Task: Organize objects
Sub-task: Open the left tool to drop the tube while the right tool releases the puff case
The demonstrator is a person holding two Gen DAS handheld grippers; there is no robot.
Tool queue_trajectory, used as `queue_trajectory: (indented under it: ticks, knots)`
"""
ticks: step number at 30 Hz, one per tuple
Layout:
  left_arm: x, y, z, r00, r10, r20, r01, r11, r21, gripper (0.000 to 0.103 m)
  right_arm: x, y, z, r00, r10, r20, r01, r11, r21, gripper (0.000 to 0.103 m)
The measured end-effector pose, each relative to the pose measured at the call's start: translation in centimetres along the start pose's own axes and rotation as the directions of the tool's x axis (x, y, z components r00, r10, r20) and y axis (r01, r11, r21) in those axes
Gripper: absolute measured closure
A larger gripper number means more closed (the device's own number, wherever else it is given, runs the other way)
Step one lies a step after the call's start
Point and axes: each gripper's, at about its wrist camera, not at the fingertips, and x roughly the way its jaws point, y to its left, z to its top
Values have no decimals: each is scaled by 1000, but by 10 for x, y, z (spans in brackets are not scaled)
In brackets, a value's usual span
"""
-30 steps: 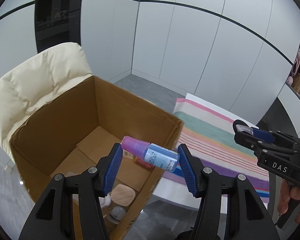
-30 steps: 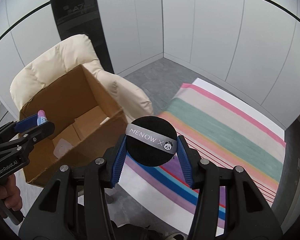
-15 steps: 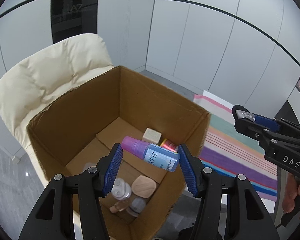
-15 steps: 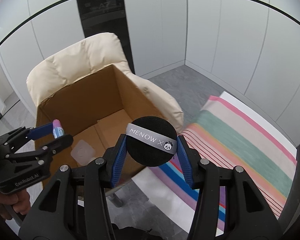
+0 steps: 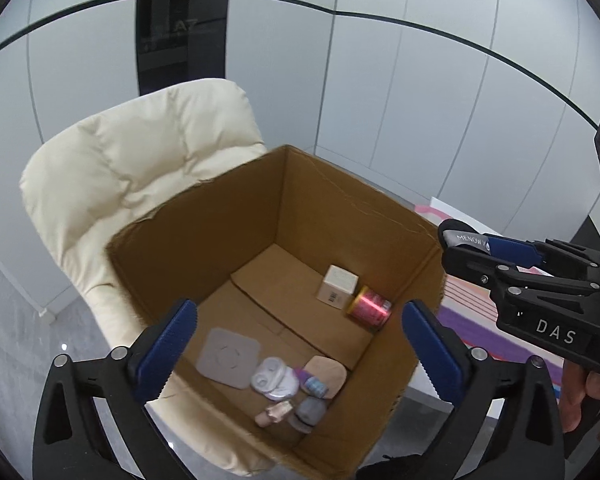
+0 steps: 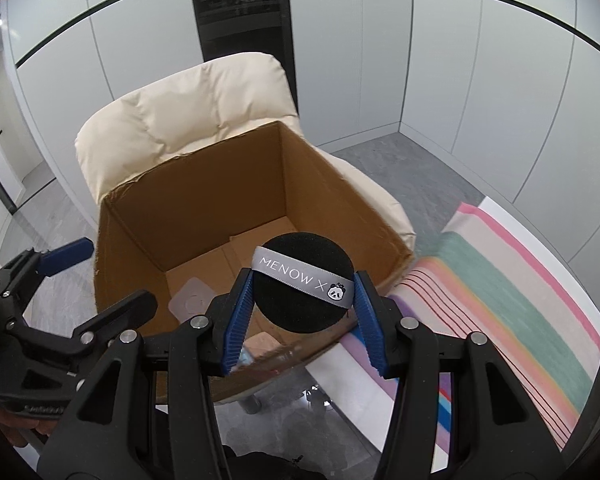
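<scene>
Powder puff (image 6: 303, 282), black and round with a grey "MENOW X" ribbon, sits clamped edge-on between the right gripper (image 6: 303, 316) fingers, held above the near right rim of the cardboard box (image 5: 204, 236). Left of it, the left gripper (image 5: 296, 350) hangs over the box's near left edge with its jaws spread wide and nothing between them. Beneath, on the box floor near the front wall, lie a grey square pad (image 5: 228, 357), a white contact-lens case (image 5: 272, 378), a small blue-and-purple bottle (image 5: 311, 382) and a tan compact (image 5: 326, 372); a white carton (image 5: 337, 283) and a red-gold tin (image 5: 369, 306) rest toward the right wall.

As a judgement, the risk is releasing too early: the puff hangs over the rim, so it could catch the cardboard edge and tumble outside onto the striped rug (image 6: 512, 292). It is light and may drift.

Being a disc, it has no real long axis; its flat face points at the camera, the ribbon running left to right, slightly downhill.
</scene>
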Motion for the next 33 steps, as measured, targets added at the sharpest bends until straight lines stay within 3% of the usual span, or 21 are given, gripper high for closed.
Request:
queue_trajectory:
  ticks: [19, 21, 25, 28, 33]
  knots:
    - [-19, 75, -10, 997, 75, -18, -77, 986, -151, 0, 27, 50, 7, 997, 44, -60, -47, 997, -53, 49]
    - [-18, 77, -11, 997, 78, -19, -80, 984, -157, 0, 27, 51, 8, 997, 50, -56, -53, 997, -49, 43]
    - [-16, 79, -12, 996, 79, -29, -83, 982, -168, 0, 25, 50, 7, 998, 42, -48, -44, 998, -41, 16]
    - [-13, 76, -13, 996, 78, -39, -83, 982, -167, 0, 22, 47, 9, 999, 16, -28, -17, 999, -37, 5]
    - [-11, 71, -10, 996, 80, -34, -85, 983, -161, 0, 17, 40, 12, 1000, -11, -12, 11, 999, -30, 2]
